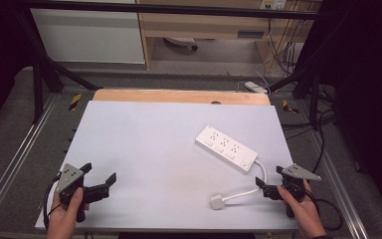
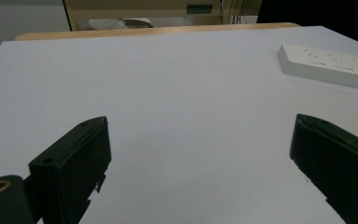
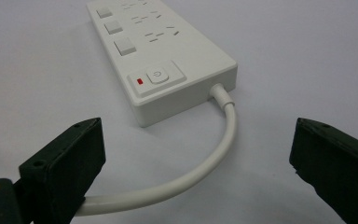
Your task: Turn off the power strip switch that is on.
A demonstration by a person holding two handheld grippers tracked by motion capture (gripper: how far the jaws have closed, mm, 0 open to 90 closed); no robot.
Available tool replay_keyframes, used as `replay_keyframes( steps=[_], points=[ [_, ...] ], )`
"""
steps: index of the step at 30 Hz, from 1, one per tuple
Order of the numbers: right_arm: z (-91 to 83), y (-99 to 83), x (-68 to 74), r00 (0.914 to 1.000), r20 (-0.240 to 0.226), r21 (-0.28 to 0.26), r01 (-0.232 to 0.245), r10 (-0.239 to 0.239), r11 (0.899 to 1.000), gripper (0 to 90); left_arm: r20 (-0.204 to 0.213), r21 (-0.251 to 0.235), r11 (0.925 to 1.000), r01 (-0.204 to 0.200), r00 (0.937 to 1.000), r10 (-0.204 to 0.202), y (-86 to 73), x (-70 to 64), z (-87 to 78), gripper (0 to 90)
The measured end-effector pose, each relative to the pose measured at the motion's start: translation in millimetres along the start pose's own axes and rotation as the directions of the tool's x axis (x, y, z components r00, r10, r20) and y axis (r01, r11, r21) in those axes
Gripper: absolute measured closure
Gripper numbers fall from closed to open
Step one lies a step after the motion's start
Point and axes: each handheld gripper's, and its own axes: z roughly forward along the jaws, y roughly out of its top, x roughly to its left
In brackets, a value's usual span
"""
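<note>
High view, left gripper: held in the person's left hand over the near left part of the tabletop; jaws spread wide, nothing between them
High view, right gripper: held in the person's right hand at the near right edge; jaws apart, nothing gripped
High view, power strip: white, flat on the tabletop, ahead of the right gripper and slightly to its left, well apart from the left gripper
High view, cord: white, curves from the strip's near end past the right gripper's jaws and runs left to the plug, which lies just left of that gripper
Left gripper view, jaws: both black jaws stand far apart over bare tabletop, holding nothing
Left gripper view, power strip: far ahead and to the right of the jaws, not touching them
Right gripper view, jaws: wide open, empty
Right gripper view, power strip: close ahead, between the jaws' lines, its switch end with a red mark nearest
Right gripper view, cord: leaves the strip's end and bends down towards the left jaw, passing beside or behind it; whether it touches cannot be told
</note>
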Motion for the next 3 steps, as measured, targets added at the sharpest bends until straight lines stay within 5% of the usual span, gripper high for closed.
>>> replay_keyframes(
  steps=[3],
  points=[
    [-0.4, 1.2, -1.0, 1.0, -0.001, -0.01, -0.007, 0.007, 1.0, 3.8, 0.002, 0.001, 1.0, -0.001, 1.0, 0.001, 0.1, -0.1, -0.1, 5.5]
  ],
)
